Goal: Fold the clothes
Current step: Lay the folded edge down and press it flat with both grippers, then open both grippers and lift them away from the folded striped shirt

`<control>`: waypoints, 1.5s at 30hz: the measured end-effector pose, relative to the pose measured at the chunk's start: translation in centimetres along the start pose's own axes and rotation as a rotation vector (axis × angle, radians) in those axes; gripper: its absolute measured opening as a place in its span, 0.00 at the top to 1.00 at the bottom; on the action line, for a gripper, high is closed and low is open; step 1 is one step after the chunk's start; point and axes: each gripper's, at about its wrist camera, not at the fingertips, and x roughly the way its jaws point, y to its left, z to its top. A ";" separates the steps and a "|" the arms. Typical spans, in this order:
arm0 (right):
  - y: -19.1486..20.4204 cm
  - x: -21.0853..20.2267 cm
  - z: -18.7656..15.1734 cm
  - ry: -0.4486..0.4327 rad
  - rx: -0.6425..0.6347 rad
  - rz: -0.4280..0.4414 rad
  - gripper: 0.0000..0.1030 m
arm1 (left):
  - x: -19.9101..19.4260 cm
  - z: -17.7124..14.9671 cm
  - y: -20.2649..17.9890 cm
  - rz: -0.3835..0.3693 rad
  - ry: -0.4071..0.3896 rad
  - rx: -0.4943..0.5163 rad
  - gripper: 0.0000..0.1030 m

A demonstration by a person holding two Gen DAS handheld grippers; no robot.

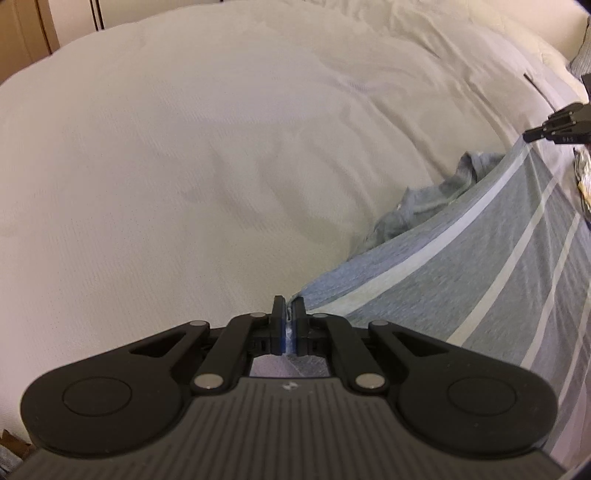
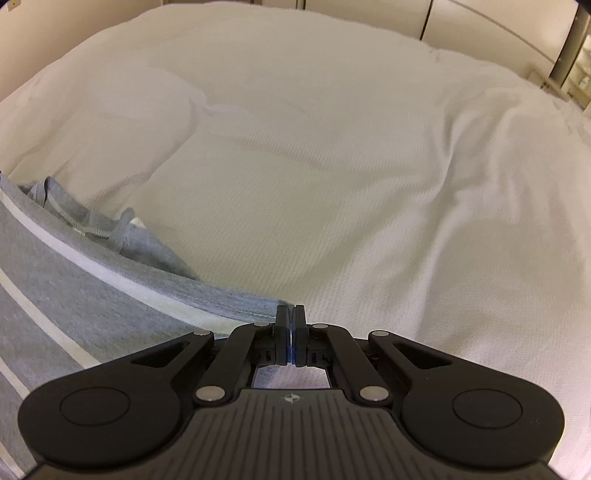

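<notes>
- Two claws are at work over a bed (image 1: 184, 147) covered in a pale, finely ribbed bedspread (image 2: 332, 184).
- Left claw (image 1: 288, 314): clenched on a corner of a grey shirt (image 1: 461, 266) with white stripes; a sliver of the hem sits pinched between its pads.
- From that corner the shirt's edge runs taut toward two o'clock in the left wrist view, up to the right claw (image 1: 532, 134), which pokes in at the frame's three o'clock side and grips the far corner.
- Right claw in its own view (image 2: 290, 314): clenched too, with the shirt's (image 2: 74, 295) stitched hem ending right at the closed pads.
- In that view the striped cloth fills the eight o'clock area, stretched flat between the two grips.
- Behind the stretched edge, more of the grey shirt lies bunched on the bedspread, with a drawstring (image 2: 74, 225) showing at about nine o'clock.
- Cupboard doors (image 1: 26, 33) stand beyond the bed at eleven o'clock in the left view.
</notes>
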 end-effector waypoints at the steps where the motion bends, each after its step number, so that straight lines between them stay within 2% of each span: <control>1: -0.1 -0.2 -0.1 -0.006 0.004 -0.004 1.00 | -0.1 0.0 0.0 0.001 0.001 0.000 0.99; 17: -0.9 -0.1 0.3 -0.037 0.030 -0.032 1.00 | 1.4 -0.5 0.6 0.035 0.012 -0.025 0.99; 23: -0.5 0.3 0.1 -0.041 0.033 -0.048 1.00 | 0.9 0.1 0.3 0.059 -0.026 -0.009 0.99; 29: -0.1 1.3 -0.3 -0.037 0.039 -0.063 1.00 | 2.2 -0.3 0.8 0.070 0.001 -0.029 0.98; 31: 0.1 1.3 -0.2 -0.049 0.041 -0.066 1.00 | 2.7 -0.5 0.7 0.083 0.014 -0.040 0.96; 34: 0.3 1.6 -0.2 -0.038 0.030 -0.065 1.00 | 3.1 -0.7 0.7 0.109 0.029 -0.051 0.89; 37: 0.1 2.1 -0.5 -0.015 0.036 -0.097 1.00 | 2.6 -0.7 0.8 0.151 0.035 -0.072 0.72; 38: -0.1 1.9 -0.5 -0.018 0.048 -0.112 0.95 | 2.3 -0.7 0.9 0.168 0.036 -0.082 0.72; 39: -0.3 1.6 -0.5 -0.022 0.064 -0.128 0.81 | 1.8 -0.8 0.9 0.188 0.041 -0.092 0.72; 42: -0.7 0.1 -0.6 -0.041 0.106 -0.158 0.78 | -0.1 -1.0 0.7 0.242 0.046 -0.115 0.75; 45: 0.4 -2.4 -1.1 -0.065 0.128 -0.137 0.78 | -2.8 -1.9 -1.8 0.226 0.026 -0.081 0.75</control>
